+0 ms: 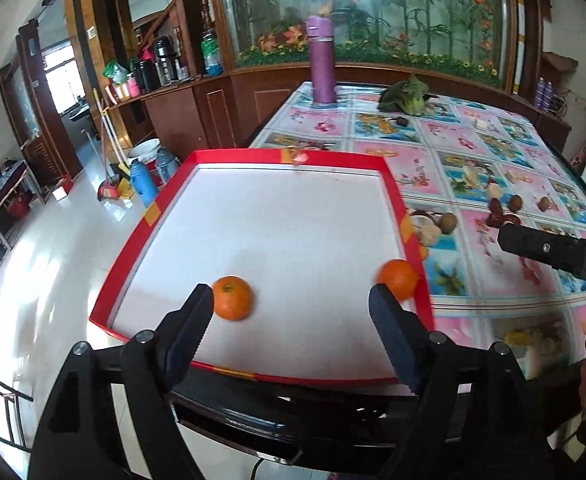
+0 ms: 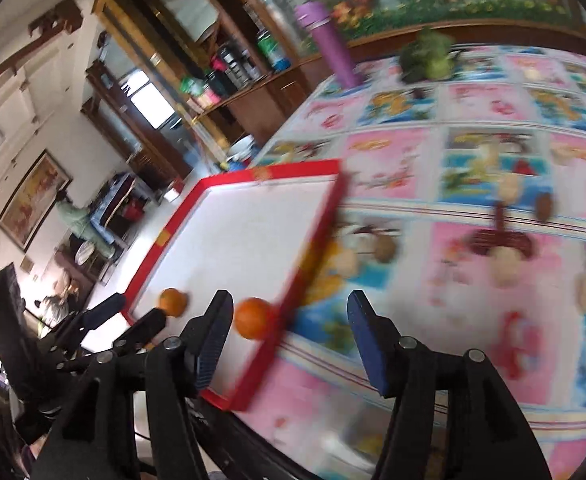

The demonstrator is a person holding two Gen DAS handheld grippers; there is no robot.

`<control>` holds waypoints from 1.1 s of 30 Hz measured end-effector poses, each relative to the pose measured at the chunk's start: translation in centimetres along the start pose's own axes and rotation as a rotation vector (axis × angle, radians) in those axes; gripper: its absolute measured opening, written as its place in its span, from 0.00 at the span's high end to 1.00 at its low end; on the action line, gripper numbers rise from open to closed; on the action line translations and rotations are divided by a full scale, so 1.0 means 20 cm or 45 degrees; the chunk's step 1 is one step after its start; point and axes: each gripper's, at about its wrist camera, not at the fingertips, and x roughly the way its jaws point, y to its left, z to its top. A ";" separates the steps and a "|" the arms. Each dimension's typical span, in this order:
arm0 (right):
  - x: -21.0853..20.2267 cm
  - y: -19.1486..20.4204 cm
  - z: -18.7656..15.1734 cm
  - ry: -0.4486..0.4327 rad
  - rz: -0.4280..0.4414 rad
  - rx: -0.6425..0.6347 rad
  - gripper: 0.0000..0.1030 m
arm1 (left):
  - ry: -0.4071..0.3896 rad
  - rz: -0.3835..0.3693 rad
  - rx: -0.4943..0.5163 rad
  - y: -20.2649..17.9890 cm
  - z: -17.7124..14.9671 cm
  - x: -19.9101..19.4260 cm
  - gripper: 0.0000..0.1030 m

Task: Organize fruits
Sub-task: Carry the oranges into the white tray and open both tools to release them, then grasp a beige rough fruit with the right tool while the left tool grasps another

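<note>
Orange mandarins, two, sit in red-rimmed tray: one near left edge, one against right wall; left gripper and right gripper both spread, empty; loose mandarins may roll if nudged.

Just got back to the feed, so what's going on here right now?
A person is sorting fruit with two handheld tools. Two oranges, one at the near left and one against the right wall, sit in the red tray. The left tool and right tool are both open, holding nothing. Small brown fruits lie on the tablecloth.
</note>
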 end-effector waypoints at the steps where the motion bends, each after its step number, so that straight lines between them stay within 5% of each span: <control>1: -0.06 -0.07 -0.02 -0.022 -0.036 0.027 0.42 | -0.002 -0.018 0.019 -0.04 0.00 -0.01 0.21; 8: -0.45 -0.43 -0.17 -0.149 -0.211 0.181 0.42 | 0.026 -0.167 0.119 -0.31 -0.11 -0.11 0.21; 15: -0.60 -0.53 -0.26 -0.185 -0.267 0.214 0.42 | 0.027 -0.227 0.187 -0.48 -0.17 -0.21 0.21; 24: -0.57 -0.53 -0.21 -0.156 -0.279 0.128 0.42 | 0.062 -0.270 0.219 -0.62 -0.13 -0.17 0.21; 33: -0.26 -0.55 0.04 0.071 -0.321 -0.018 0.69 | 0.116 -0.336 0.229 -0.78 0.07 0.08 0.21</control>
